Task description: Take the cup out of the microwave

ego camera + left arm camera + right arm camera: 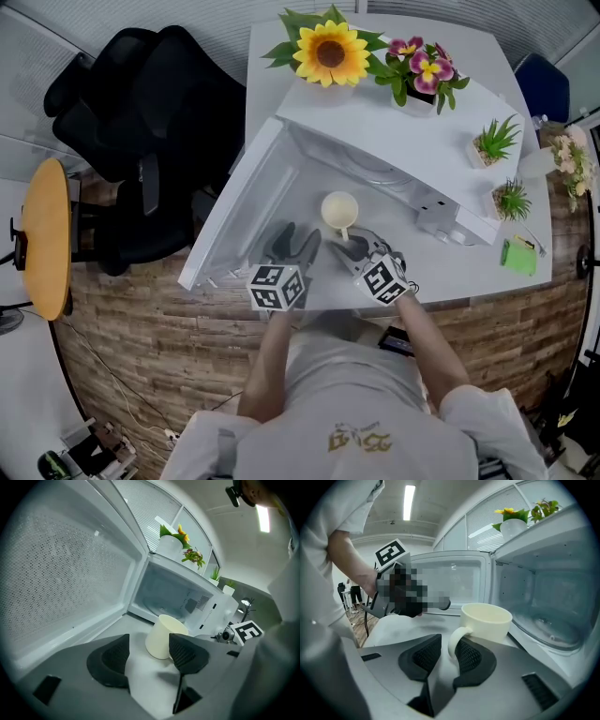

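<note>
Cup: on desk, release step likely. Your right tool slack around handle (left tool spread, empty); withdraw straight back.

I'm working in what looks like an office. A black office chair is standing beside the white bench, blinds are covering glass partitions, and a strip light is glowing overhead. A microwave is carrying potted plants, and wood-pattern flooring is running underneath.
</note>
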The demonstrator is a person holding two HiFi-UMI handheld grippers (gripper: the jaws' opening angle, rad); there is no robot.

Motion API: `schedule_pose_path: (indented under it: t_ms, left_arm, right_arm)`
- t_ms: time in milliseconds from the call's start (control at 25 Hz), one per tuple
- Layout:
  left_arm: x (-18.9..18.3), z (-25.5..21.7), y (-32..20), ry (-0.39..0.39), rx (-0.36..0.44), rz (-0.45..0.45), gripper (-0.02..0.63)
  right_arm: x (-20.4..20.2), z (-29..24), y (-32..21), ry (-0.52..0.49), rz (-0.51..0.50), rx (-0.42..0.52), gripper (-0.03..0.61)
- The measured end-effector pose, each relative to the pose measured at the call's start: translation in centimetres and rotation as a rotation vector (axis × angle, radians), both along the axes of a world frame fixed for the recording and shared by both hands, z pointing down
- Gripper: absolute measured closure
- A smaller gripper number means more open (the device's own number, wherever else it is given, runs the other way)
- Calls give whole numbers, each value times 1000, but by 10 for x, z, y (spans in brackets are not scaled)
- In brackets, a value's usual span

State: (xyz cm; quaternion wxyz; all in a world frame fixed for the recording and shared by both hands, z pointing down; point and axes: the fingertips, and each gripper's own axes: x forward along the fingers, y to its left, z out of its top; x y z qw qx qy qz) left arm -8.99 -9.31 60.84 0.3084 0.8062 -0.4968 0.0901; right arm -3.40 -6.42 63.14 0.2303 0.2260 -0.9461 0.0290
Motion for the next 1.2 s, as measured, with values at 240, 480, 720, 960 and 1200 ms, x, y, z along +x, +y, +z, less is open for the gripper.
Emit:
schedule_pose_path:
  t_ms: [240,480,720,960,1200]
  left_arm:
    - [2,1,1,7,-4,0,348]
    - [8,-4,-4,5,7,19,348]
    - [15,-21,-6,1,43,47,350]
    - [26,-46,-6,-7,99,78,361]
    - [35,-70,-3,5,152,101,385]
  right_arm:
    - [5,0,0,17,-7,-27,467]
    - [20,-2,-3,0,24,-70,439]
    - [39,-23,-5,-61,78,-135,439]
    - [61,-49,-14,-113,173,-127,456]
    - [71,-74,-10,-128,205,-116,517]
